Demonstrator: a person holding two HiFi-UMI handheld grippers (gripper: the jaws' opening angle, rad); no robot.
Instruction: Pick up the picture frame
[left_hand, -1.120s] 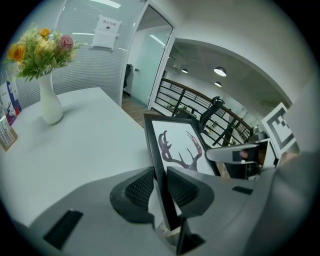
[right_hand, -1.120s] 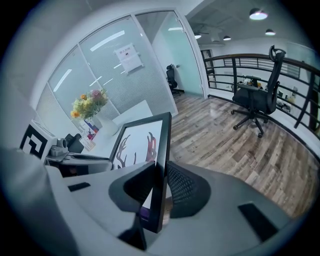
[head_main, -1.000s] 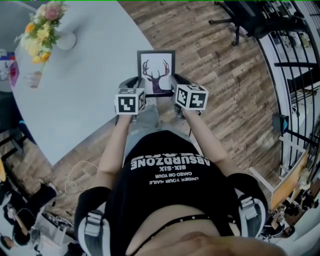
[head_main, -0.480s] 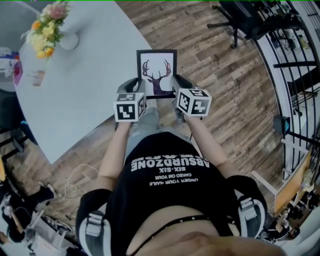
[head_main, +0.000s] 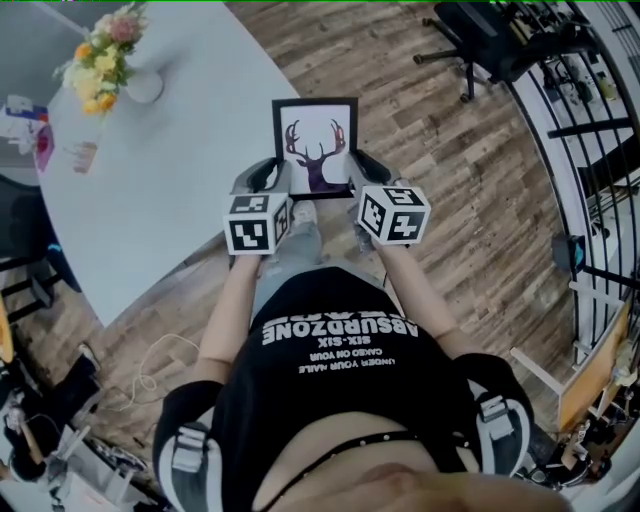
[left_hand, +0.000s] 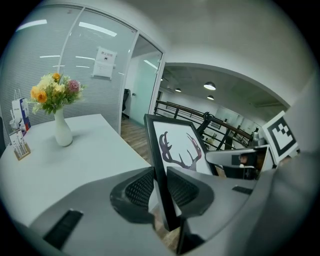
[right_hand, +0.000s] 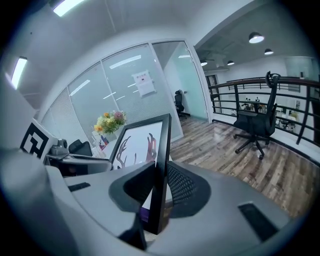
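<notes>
Left gripper (left_hand: 162, 185): clamped on the left edge of the picture frame (head_main: 315, 146), a pad pressed to each face.
Right gripper (right_hand: 157, 187): clamped on the frame's right edge in the same way.
Picture frame: in the air between both grippers, over the wooden floor (head_main: 450, 170), just beside the table (head_main: 170, 180), antler print turned up toward the head view.
Change since a second ago: frame and grippers nearer the head camera, marker cubes larger and wider apart; grip unchanged.
Vase of flowers (head_main: 105, 60): on the table, well apart from the frame.
</notes>
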